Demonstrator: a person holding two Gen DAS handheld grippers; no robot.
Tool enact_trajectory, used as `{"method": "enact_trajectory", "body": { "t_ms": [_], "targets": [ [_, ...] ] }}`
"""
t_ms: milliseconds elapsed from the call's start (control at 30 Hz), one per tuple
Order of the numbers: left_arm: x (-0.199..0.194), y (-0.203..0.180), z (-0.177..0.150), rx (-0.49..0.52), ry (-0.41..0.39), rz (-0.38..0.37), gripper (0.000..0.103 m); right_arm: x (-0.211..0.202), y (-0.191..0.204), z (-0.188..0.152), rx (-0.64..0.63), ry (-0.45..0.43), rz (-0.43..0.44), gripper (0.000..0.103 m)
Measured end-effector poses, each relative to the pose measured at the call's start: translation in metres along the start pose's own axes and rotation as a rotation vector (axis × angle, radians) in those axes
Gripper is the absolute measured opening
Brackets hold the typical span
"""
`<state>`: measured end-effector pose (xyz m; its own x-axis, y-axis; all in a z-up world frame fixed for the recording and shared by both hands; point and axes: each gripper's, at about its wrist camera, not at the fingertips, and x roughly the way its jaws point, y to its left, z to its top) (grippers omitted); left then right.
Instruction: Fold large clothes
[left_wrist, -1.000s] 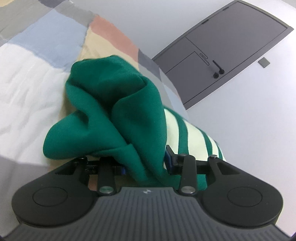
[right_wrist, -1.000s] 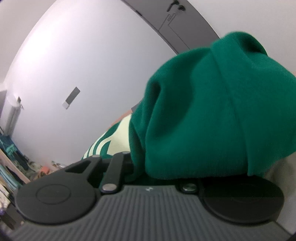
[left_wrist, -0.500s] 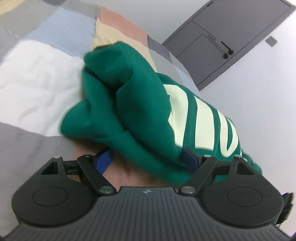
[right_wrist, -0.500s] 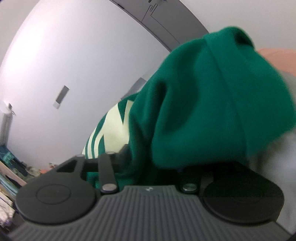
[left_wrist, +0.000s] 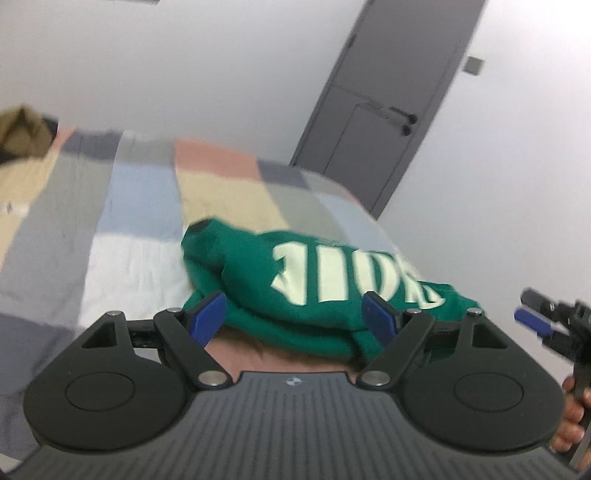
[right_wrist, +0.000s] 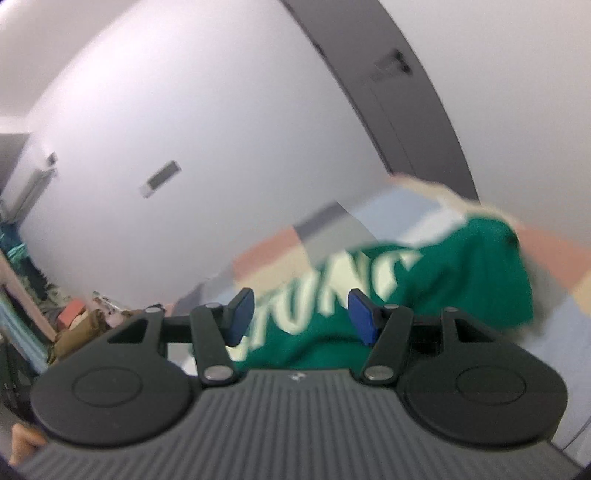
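Note:
A green sweatshirt (left_wrist: 306, 291) with cream letters lies folded in a bundle on the patchwork bed cover (left_wrist: 140, 199). My left gripper (left_wrist: 291, 317) hovers just above and in front of it, open, with its blue pads wide apart and nothing pressed between them. At the right edge of the left wrist view a hand holds my right gripper (left_wrist: 526, 308). In the blurred right wrist view the sweatshirt (right_wrist: 454, 280) lies beyond my right gripper (right_wrist: 301, 315), which is open and clear of the cloth.
A grey door (left_wrist: 388, 110) stands in the white wall behind the bed. A brown object (left_wrist: 22, 129) sits at the bed's far left corner. Cluttered shelves (right_wrist: 22, 277) line the left side in the right wrist view.
Both grippers let go of the green sweatshirt, opened, and pulled up and back. The sweatshirt dropped onto the bed and now lies as a folded bundle.

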<state>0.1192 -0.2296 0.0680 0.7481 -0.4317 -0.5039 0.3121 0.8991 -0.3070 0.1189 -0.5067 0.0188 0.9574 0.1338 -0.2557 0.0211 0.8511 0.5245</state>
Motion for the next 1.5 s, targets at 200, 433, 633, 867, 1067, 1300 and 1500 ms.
{"method": "enact_trajectory", "body": {
  "t_ms": [200,433,633,867,1067,1300,1500],
  "targets": [
    [-0.064,-0.033,0.003,0.098,-0.060,-0.011,0.084,-0.046,0.063,0.013,-0.148,-0.035,0.008,0.060],
    [-0.117,-0.045,-0.020,0.141,-0.127,-0.013,0.084,-0.086,0.092,-0.017,-0.228,-0.046,0.007,0.060],
    [-0.141,-0.045,-0.041,0.166,-0.151,-0.010,0.084,-0.111,0.109,-0.046,-0.299,-0.048,-0.025,0.060],
    [-0.157,-0.044,-0.063,0.177,-0.166,-0.006,0.084,-0.130,0.116,-0.075,-0.342,-0.031,-0.067,0.060],
    [-0.161,-0.046,-0.078,0.191,-0.155,-0.001,0.084,-0.142,0.114,-0.092,-0.347,-0.021,-0.109,0.060],
    [-0.159,-0.050,-0.087,0.213,-0.145,0.005,0.084,-0.144,0.110,-0.104,-0.337,0.002,-0.138,0.060],
    [-0.159,-0.051,-0.089,0.224,-0.143,0.011,0.084,-0.145,0.107,-0.107,-0.346,0.009,-0.162,0.060]
  ]
}}
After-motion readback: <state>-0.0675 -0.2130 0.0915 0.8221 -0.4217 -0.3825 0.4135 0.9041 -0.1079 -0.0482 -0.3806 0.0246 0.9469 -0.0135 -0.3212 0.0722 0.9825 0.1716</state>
